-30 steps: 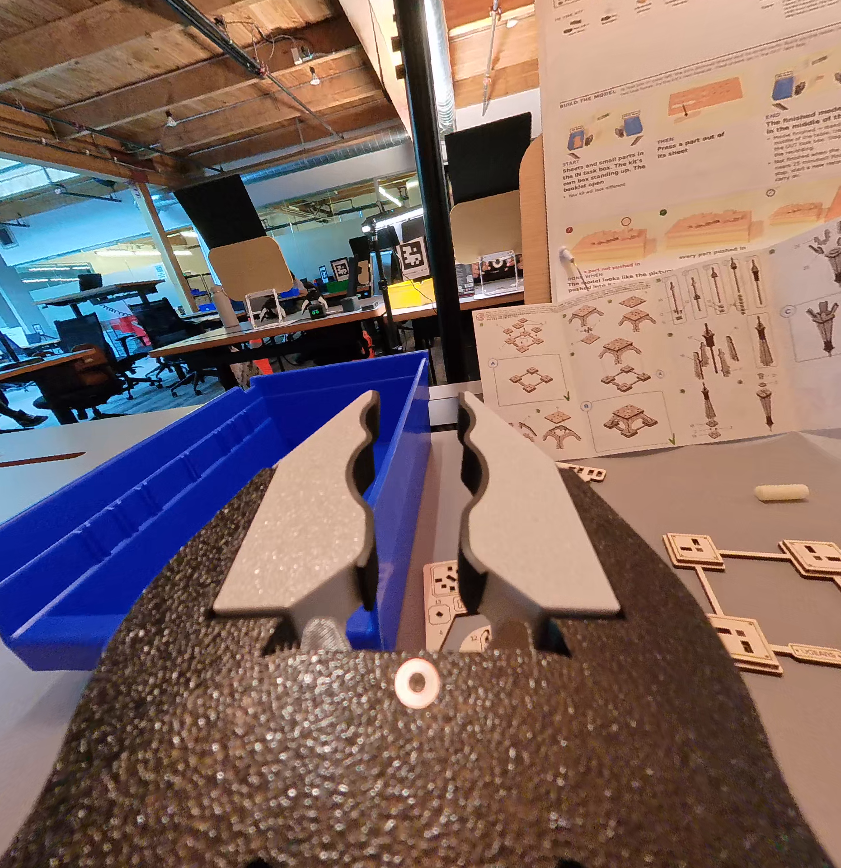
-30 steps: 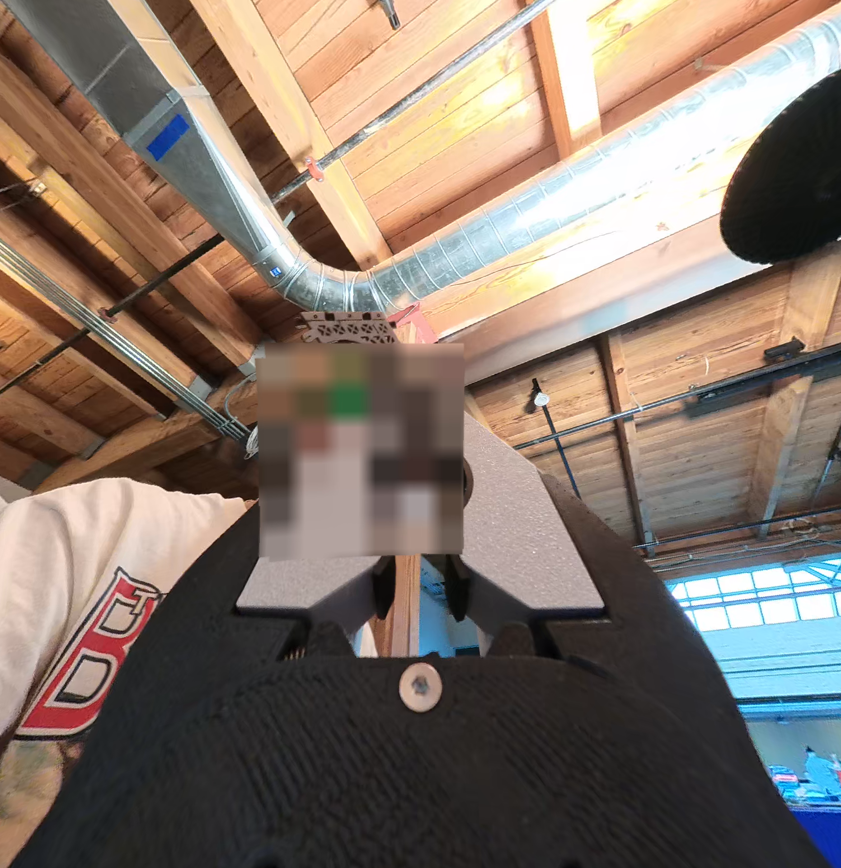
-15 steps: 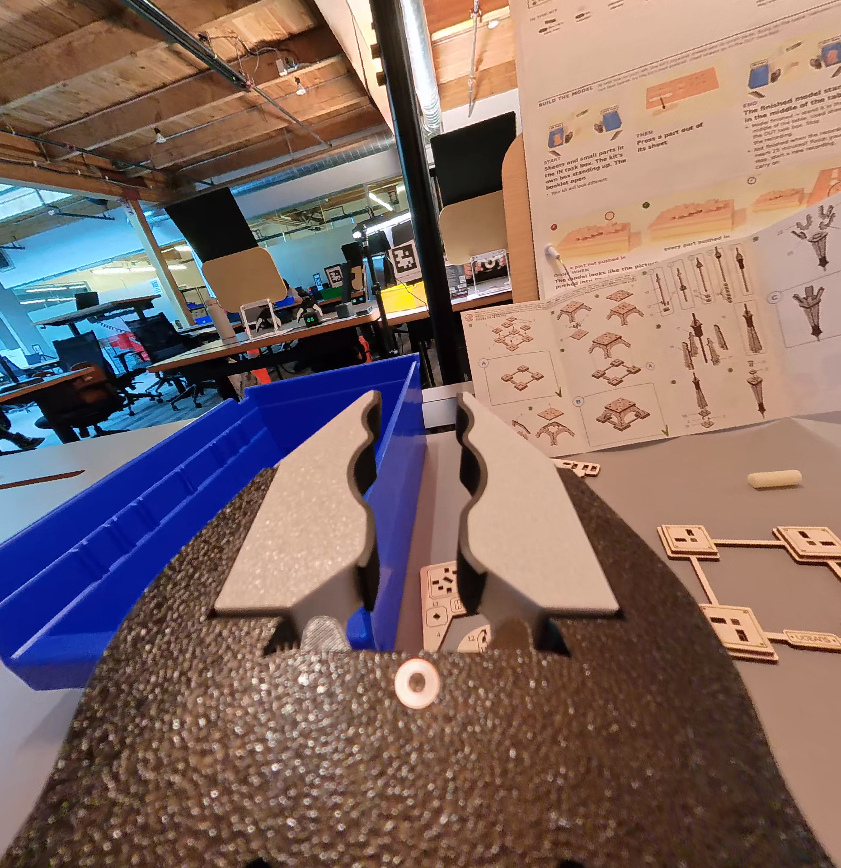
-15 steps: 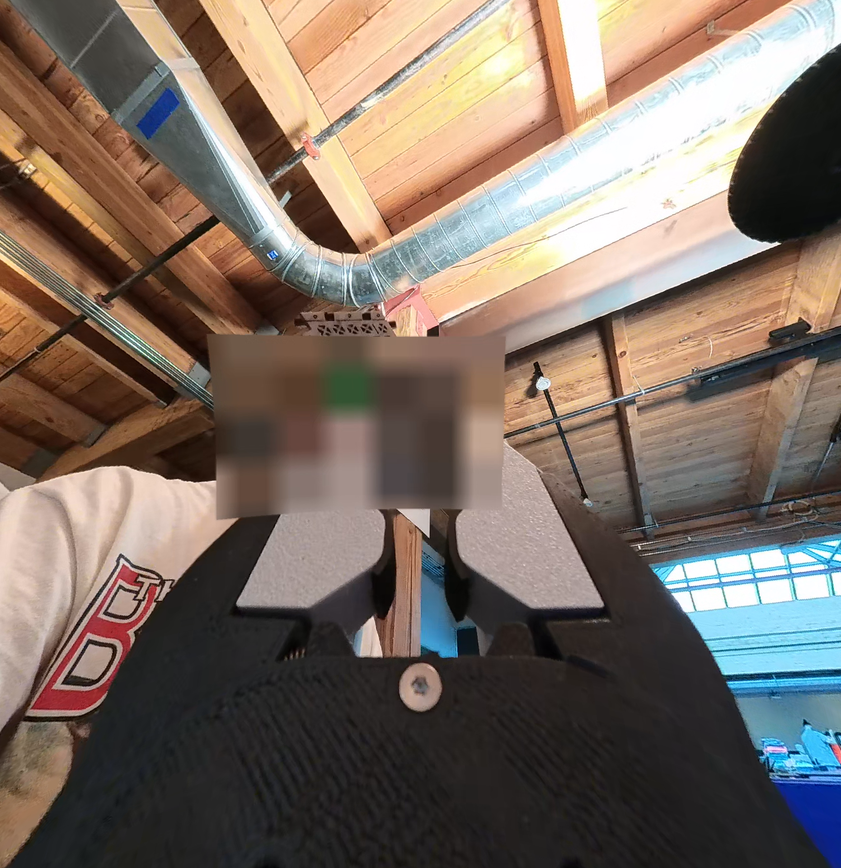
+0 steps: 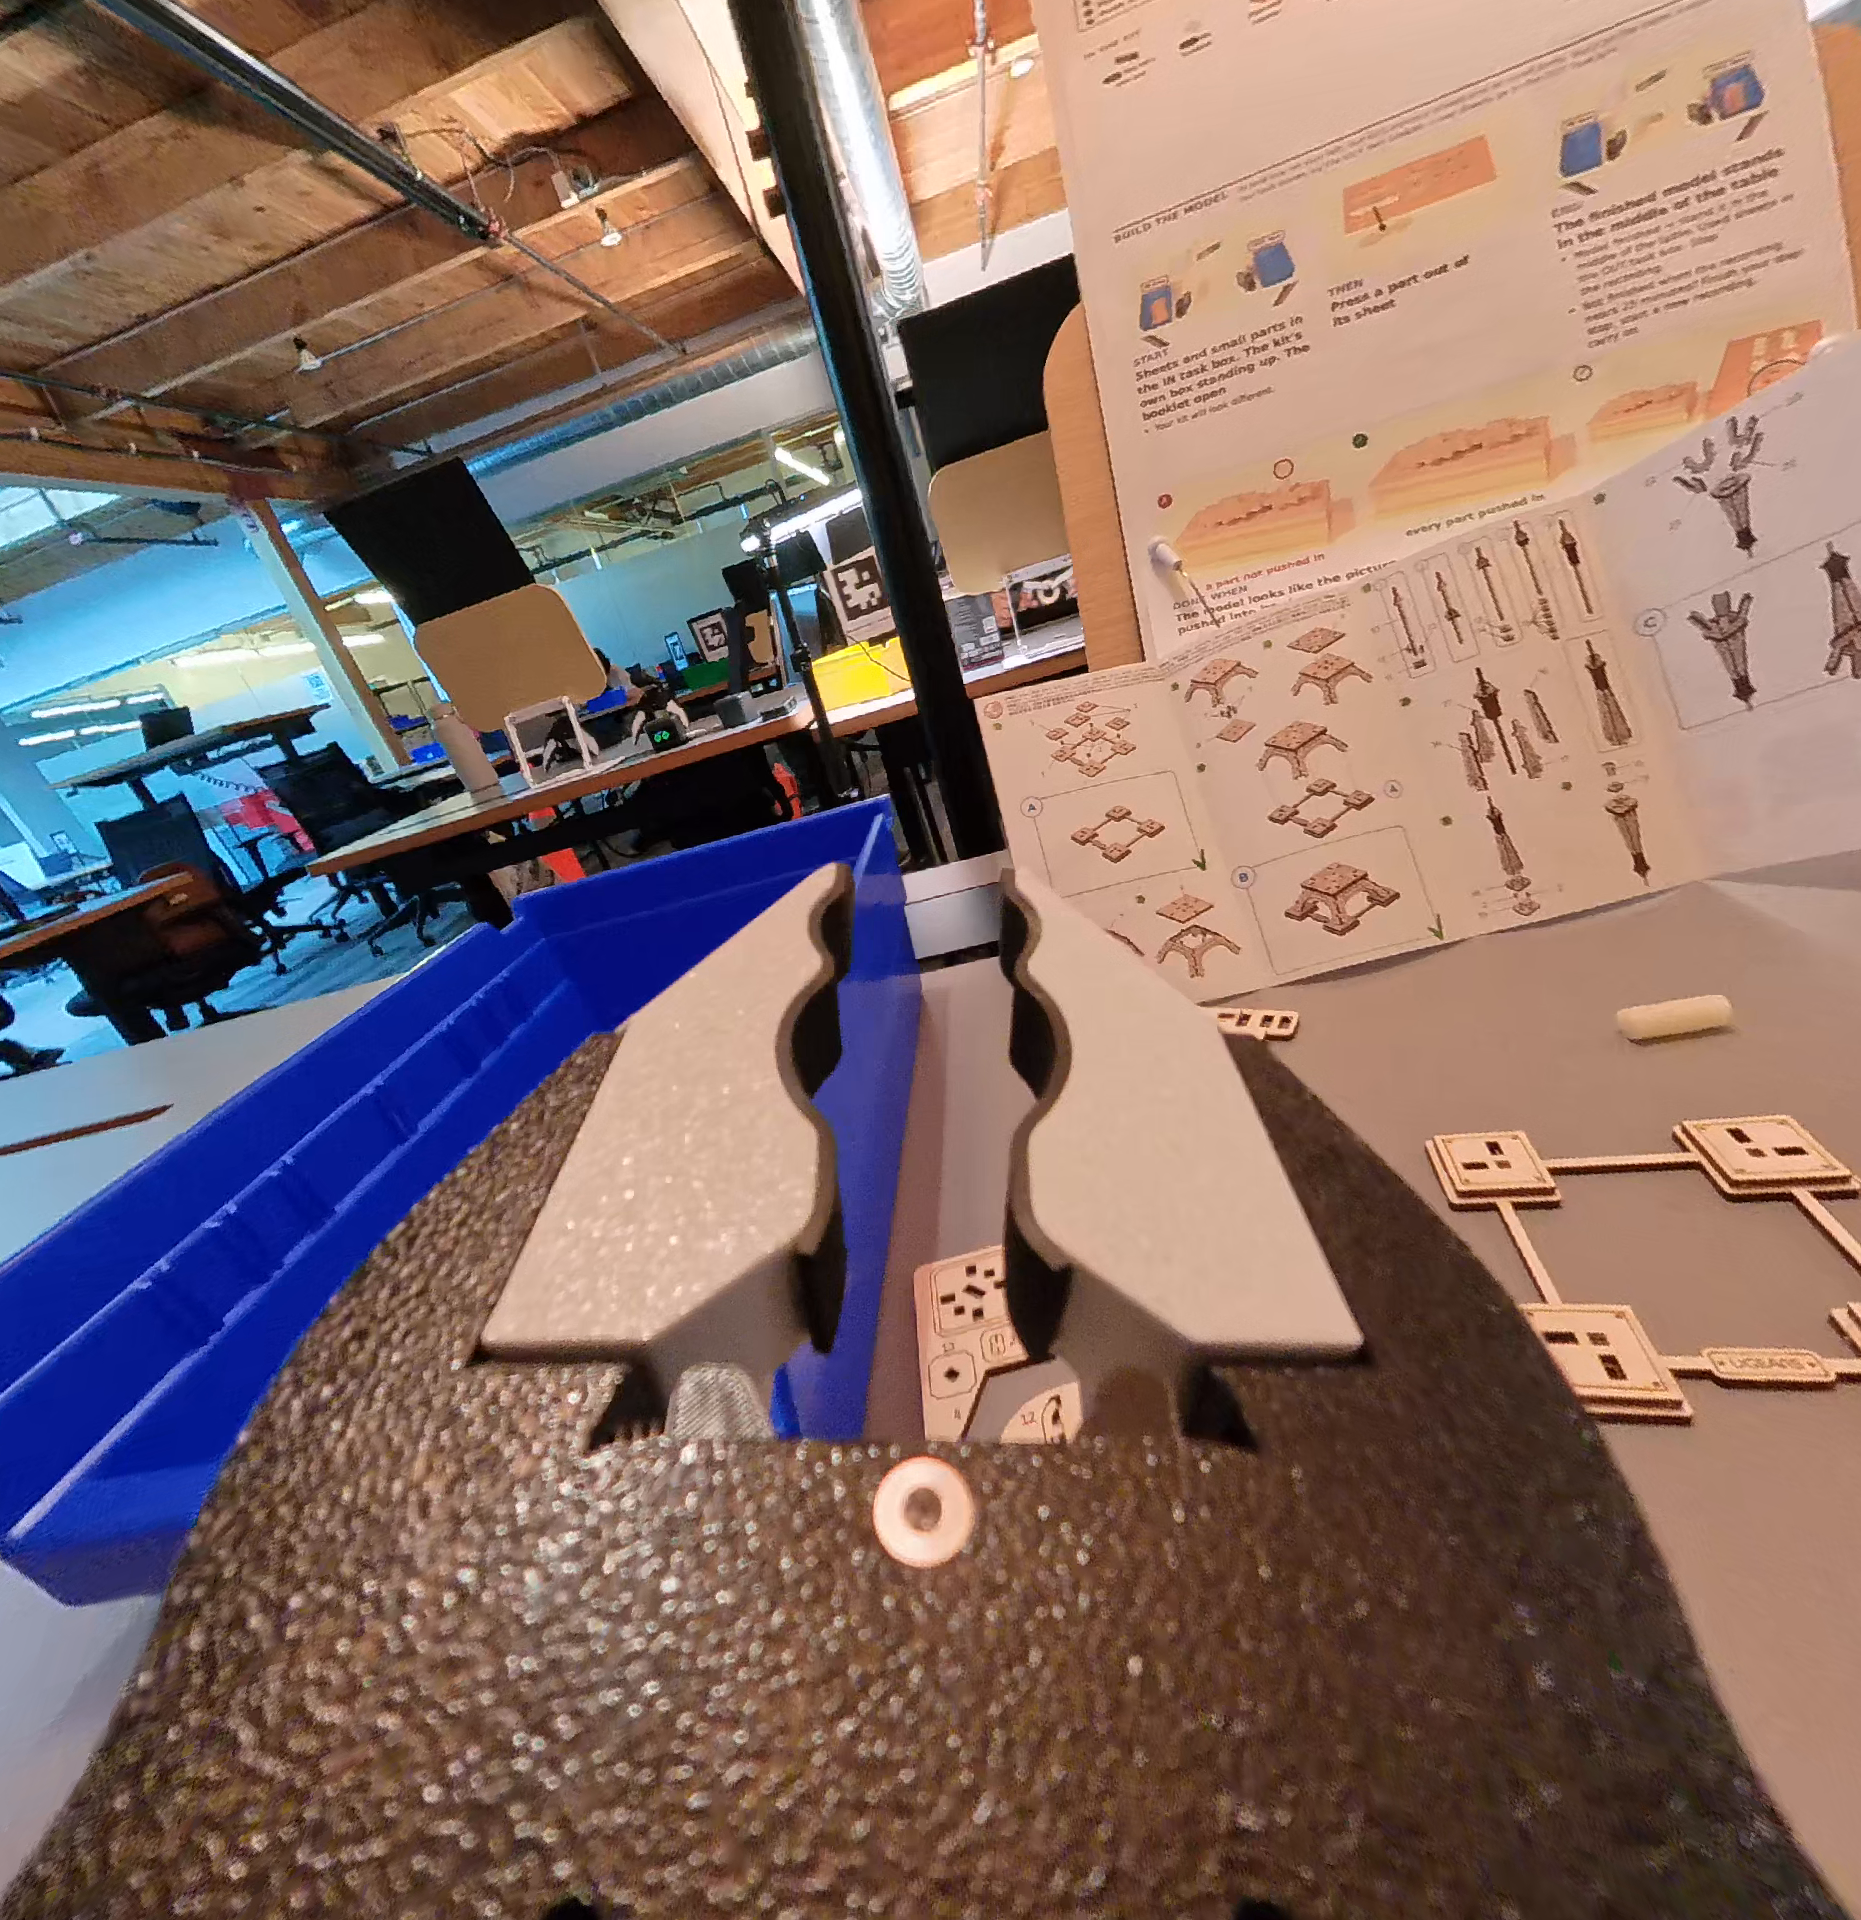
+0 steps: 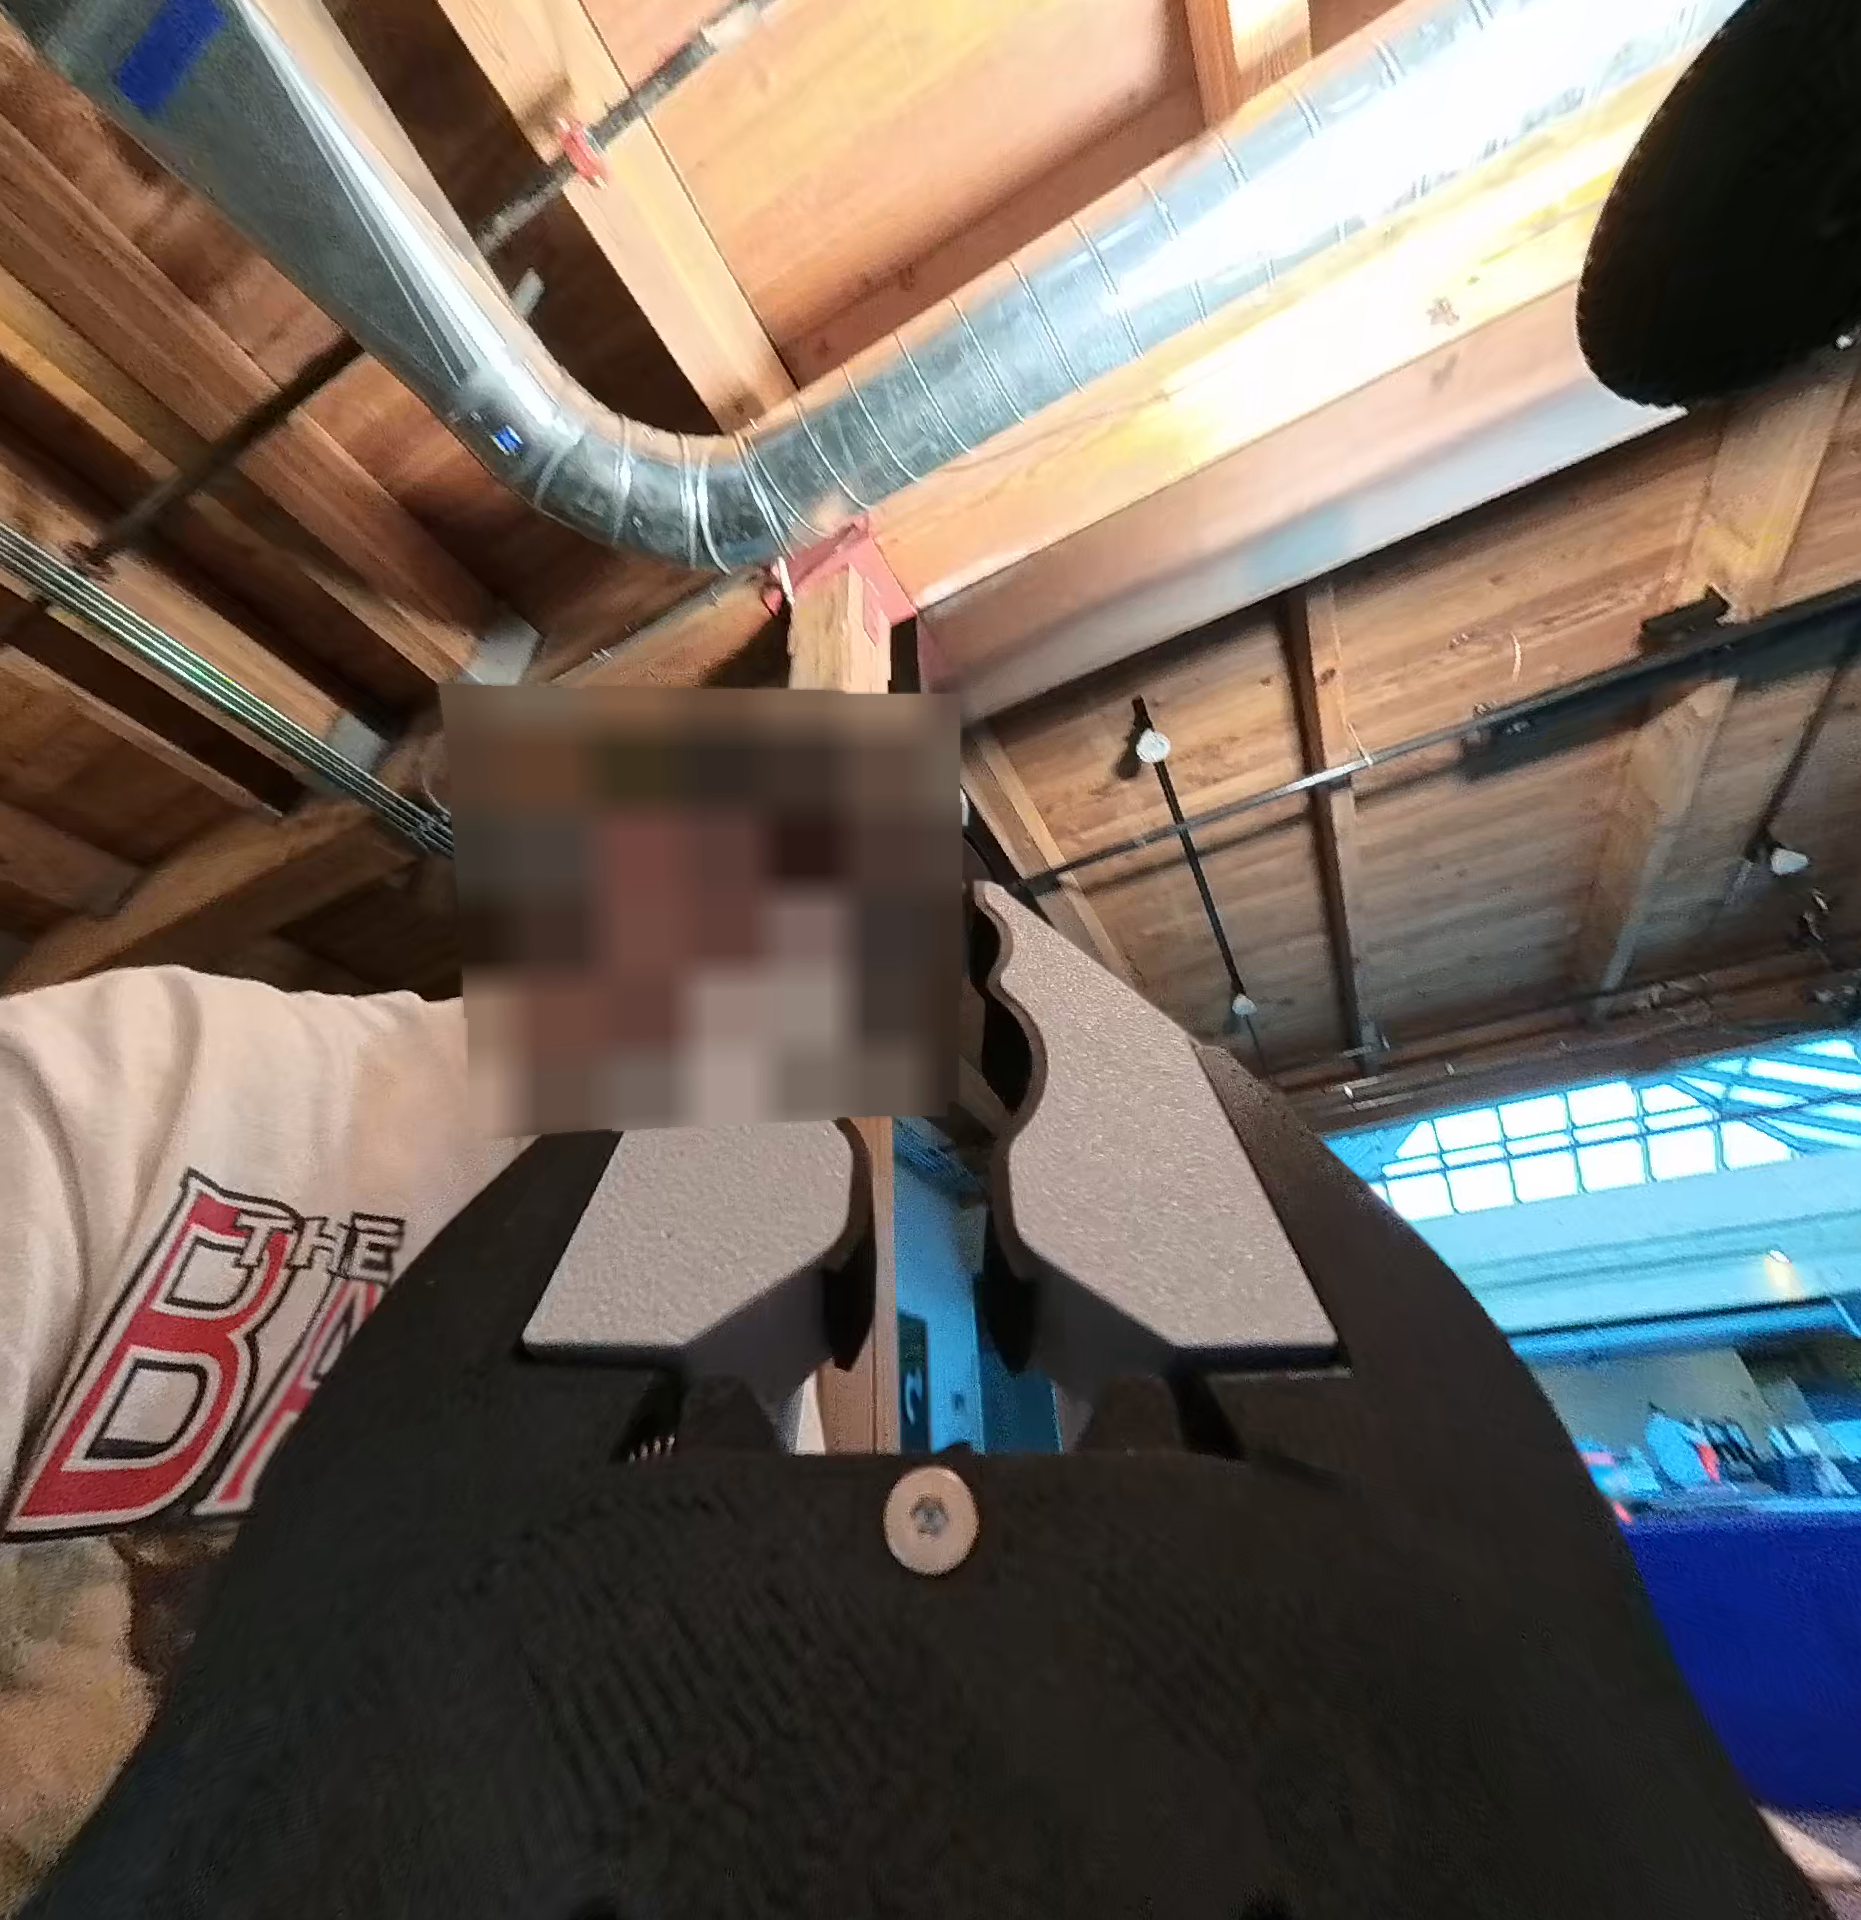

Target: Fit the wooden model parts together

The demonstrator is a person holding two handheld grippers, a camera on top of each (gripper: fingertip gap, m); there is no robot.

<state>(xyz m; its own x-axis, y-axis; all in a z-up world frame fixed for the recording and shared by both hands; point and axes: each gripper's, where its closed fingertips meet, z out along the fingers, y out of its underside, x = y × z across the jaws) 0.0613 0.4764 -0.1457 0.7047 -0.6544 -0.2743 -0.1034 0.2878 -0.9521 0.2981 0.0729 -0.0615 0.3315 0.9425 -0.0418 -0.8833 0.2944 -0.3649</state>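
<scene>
Wooden square base frame (image 5: pixel 1674 1262) lies flat on the grey table (image 5: pixel 1528 977), to the right of the left gripper (image 5: pixel 921 920) and near it. This gripper is spread and holds nothing, low beside the blue bin (image 5: pixel 365 1122). A punched part sheet (image 5: pixel 973 1340) lies under it. The right gripper (image 6: pixel 921 1039) points up at the ceiling, away from the table; its tips are hidden, so I cannot tell its state. I judge the left one is nearer to the frame.

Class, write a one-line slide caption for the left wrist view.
Open left tongs hover empty over a grey table, between a blue bin and a wooden square frame, instruction sheets propped behind.
</scene>
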